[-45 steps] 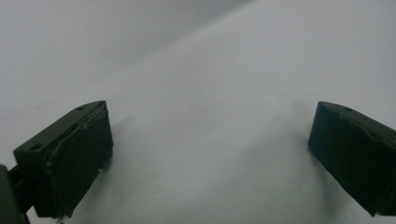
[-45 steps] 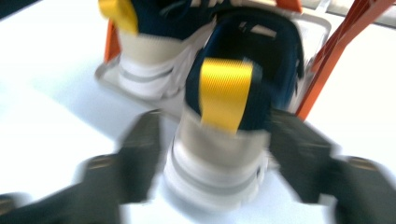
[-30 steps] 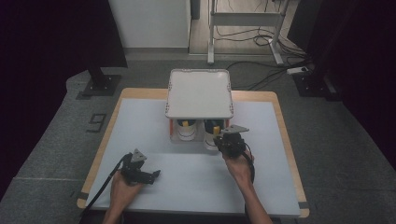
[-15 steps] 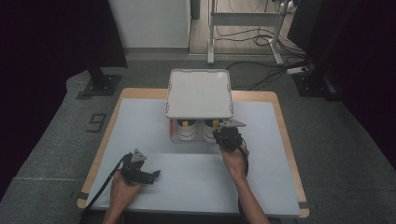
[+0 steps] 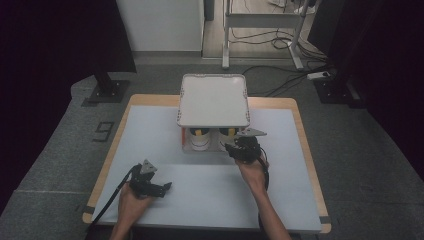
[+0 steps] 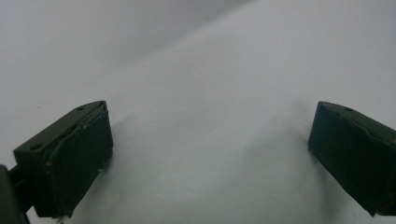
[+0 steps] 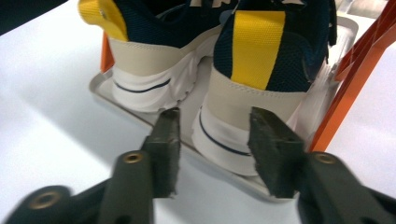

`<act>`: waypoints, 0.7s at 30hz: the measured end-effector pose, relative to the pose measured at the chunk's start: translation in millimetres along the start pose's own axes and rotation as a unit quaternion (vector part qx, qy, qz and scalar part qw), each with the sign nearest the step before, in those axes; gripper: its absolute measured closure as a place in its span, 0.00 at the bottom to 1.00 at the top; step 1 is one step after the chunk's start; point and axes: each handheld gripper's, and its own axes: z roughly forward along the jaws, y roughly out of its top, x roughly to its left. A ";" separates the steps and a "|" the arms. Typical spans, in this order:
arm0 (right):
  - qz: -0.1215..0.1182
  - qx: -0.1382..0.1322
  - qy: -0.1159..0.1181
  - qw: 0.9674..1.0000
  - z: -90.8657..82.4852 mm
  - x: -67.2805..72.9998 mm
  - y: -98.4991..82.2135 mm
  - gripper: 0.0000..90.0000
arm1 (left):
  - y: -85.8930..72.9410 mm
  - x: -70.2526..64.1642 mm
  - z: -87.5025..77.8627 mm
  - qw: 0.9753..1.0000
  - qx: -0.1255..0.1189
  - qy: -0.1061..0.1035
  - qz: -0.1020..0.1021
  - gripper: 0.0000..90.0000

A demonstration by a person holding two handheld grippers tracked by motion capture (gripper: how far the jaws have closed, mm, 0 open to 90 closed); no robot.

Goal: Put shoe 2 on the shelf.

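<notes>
My right gripper (image 5: 239, 148) sits at the front of the rack (image 5: 214, 100), at its right end. In the right gripper view its fingers (image 7: 168, 140) have just been opening and stand apart, in front of the heel of the right shoe (image 7: 252, 93). The heel shows in the gap between them, but the pads are not pressing on it. That shoe, navy with a yellow heel strip and a cream and white sole, stands on the rack's lower tray (image 7: 140, 116), just beside the left shoe (image 7: 144, 60); both heels face me. An orange leg (image 7: 345, 88) of the rack rises to the right of the shoe. In the high view the rack's white top covers most of both shoes.

My left gripper (image 5: 150, 182) rests low on the worktop (image 5: 300, 200) near its front left edge, well apart from the rack. Its fingers (image 6: 79, 158) are wide apart over bare white surface, with nothing between them.
</notes>
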 end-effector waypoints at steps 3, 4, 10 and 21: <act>-0.010 0.008 0.001 1.000 -4.2 1.6 0.3 0.50 | 0.0 0.0 0.0 1.000 0.000 0.000 0.000 0.00; -0.012 0.009 0.002 1.000 -6.3 1.7 0.2 0.48 | 0.0 0.0 0.0 1.000 0.000 0.000 0.000 0.00; -0.019 0.020 0.011 1.000 -16.3 0.1 -2.0 0.42 | 0.0 0.0 0.0 1.000 0.000 0.000 0.000 0.00; -0.029 0.035 0.024 0.999 -43.5 -4.4 -6.0 0.27 | 0.0 0.0 0.1 1.000 -0.001 0.000 0.000 0.00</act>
